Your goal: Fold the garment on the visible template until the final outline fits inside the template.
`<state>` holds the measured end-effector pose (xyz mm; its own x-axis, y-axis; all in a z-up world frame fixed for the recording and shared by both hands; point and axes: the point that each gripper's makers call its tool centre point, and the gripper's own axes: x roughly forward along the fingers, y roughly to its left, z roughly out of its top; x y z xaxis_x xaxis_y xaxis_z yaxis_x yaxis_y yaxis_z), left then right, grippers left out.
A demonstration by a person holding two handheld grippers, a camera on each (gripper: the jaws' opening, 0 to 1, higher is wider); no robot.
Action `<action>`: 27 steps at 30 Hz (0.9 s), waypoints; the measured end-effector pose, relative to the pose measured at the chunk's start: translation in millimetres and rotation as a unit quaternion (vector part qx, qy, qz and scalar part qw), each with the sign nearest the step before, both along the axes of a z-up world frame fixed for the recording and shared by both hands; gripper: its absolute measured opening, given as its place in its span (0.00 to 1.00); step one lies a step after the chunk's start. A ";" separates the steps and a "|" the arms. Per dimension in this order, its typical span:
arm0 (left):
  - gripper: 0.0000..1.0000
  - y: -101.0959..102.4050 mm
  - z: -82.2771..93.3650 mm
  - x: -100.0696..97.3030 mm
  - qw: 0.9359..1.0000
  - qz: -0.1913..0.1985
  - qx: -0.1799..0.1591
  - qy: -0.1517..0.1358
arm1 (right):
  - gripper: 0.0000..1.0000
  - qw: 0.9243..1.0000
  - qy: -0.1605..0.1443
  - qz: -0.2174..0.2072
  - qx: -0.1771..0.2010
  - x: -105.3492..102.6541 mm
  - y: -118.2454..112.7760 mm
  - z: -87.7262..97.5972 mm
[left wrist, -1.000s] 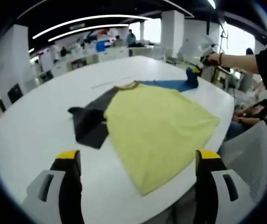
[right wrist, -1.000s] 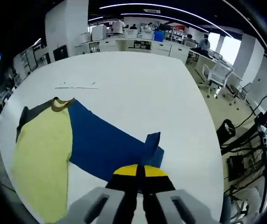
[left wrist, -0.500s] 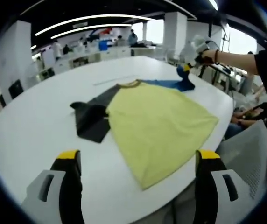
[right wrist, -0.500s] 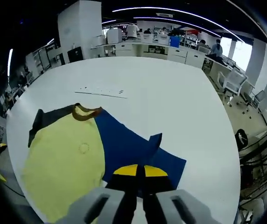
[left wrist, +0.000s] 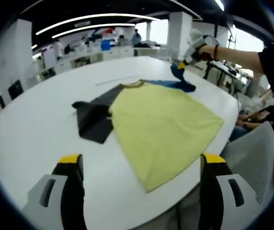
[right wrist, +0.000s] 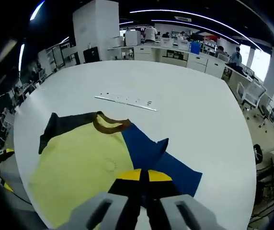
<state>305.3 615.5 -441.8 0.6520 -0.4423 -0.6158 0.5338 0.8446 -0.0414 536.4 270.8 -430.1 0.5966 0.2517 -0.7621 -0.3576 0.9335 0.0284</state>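
A yellow T-shirt lies flat on the white round table, with a dark sleeve on one side, a blue sleeve on the other and a brown collar. My left gripper hovers open above the table's near edge, short of the hem. My right gripper, held by a hand, is shut on the blue sleeve's end and lifts it off the table. In the right gripper view my right gripper pinches the blue sleeve over the yellow body, next to the collar.
A thin line of marks runs across the table beyond the collar. A grey mesh chair stands at the table's edge by the person. Desks and office chairs surround the table.
My right gripper has raised the blue sleeve's end and carried it inward toward the yellow body and collar. My left gripper has stayed open in place.
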 end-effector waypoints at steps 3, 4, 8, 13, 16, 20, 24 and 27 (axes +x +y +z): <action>0.97 -1.3 -1.6 -1.2 1.000 -0.003 -0.001 0.003 | 0.00 1.000 0.000 0.012 0.004 2.3 12.5 1.0; 0.97 -1.4 -1.8 -1.2 1.000 -0.003 -0.001 0.003 | 0.00 1.000 0.000 0.015 0.005 2.7 16.1 0.9; 0.97 -2.0 -1.6 -0.9 1.000 -0.004 -0.004 0.003 | 0.00 1.000 0.001 0.027 0.011 4.6 31.4 1.5; 0.97 -0.6 -1.7 0.3 1.000 -0.003 -0.005 0.004 | 0.00 0.999 0.002 0.048 0.019 7.1 57.2 1.5; 0.97 -0.7 -1.4 0.5 1.000 -0.004 -0.005 0.004 | 0.00 0.998 0.001 0.058 0.025 8.4 69.7 3.2; 0.97 -0.5 -1.7 0.7 1.000 -0.005 -0.002 0.006 | 0.00 0.997 0.001 0.069 0.029 10.0 84.4 4.2; 0.96 -0.3 -2.0 1.4 1.000 -0.004 -0.002 0.007 | 0.00 0.996 0.002 0.081 0.030 9.7 97.2 4.2; 0.96 -0.5 -2.6 1.1 1.000 -0.006 0.000 0.008 | 0.00 0.996 0.003 0.088 0.032 9.5 106.4 5.1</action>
